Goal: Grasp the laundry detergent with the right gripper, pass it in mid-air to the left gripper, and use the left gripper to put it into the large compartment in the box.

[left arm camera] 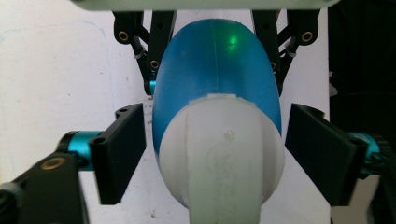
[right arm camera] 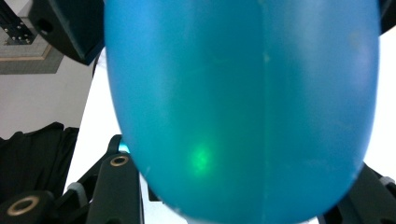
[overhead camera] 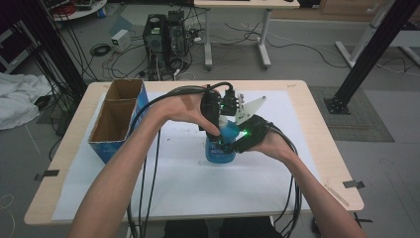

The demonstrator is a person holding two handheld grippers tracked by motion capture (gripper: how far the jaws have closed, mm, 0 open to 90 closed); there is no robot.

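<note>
while the right gripper [overhead camera: 233,144] jaws clamp the upright blue bottle [overhead camera: 220,148], left gripper [overhead camera: 218,130] jaws straddle its white cap [left arm camera: 223,154] from above, open, not touching.

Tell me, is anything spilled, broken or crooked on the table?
Nothing stands out. The blue bottle stands upright on the white sheet, its white cap on, with no spill around it. The cardboard box sits upright near the table's left edge.
</note>
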